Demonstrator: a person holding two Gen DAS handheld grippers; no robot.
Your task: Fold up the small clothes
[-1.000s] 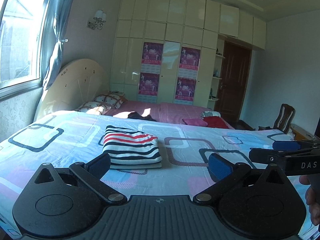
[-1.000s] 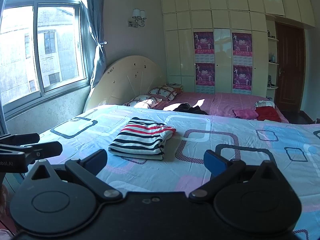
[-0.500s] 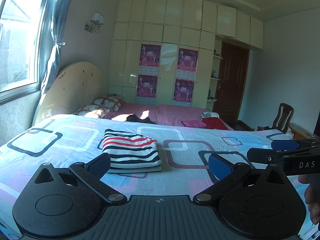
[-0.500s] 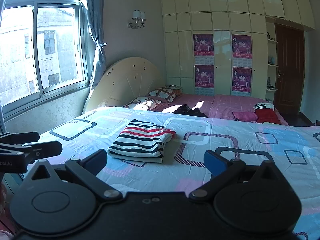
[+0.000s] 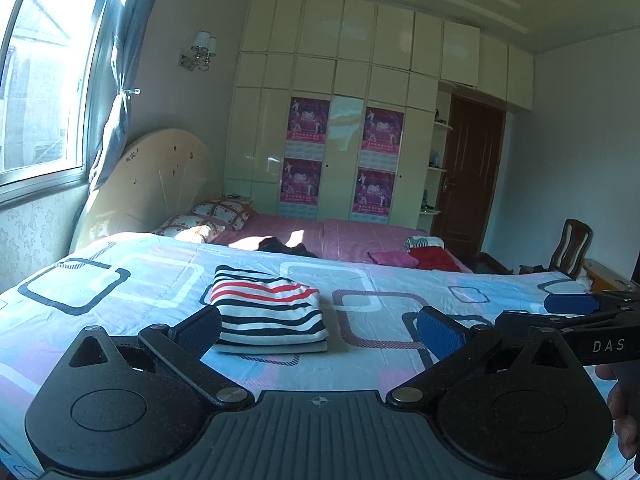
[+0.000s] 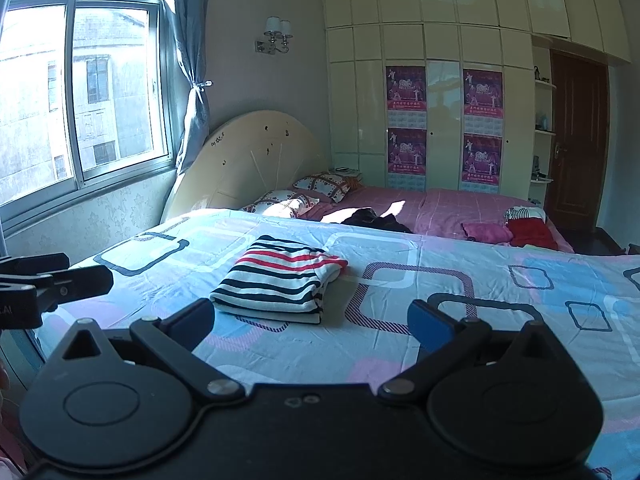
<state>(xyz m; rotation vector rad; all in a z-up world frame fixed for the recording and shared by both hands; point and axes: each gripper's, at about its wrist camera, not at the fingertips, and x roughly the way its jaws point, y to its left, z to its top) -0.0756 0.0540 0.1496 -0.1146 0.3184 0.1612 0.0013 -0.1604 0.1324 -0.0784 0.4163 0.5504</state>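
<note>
A folded knit top with black, white and red stripes (image 5: 269, 314) lies flat on the pale blue bedsheet printed with rounded squares (image 5: 384, 364). The left gripper (image 5: 318, 326) and right gripper (image 6: 310, 320) hover near it, jaws wide, empty. "DAS" is readable on the right gripper's side; the rest is cut off.

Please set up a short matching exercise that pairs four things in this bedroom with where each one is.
Things:
1. striped shirt
2. red garment
3. wall lamp
4. chair

Places:
A. high on the wall, between window and cupboards
B. folded on the patterned sheet, ahead of the open tongs
C. far right, past the bed
D. on the pink bed, towards the door

Pairs: 1-B, 2-D, 3-A, 4-C
</note>
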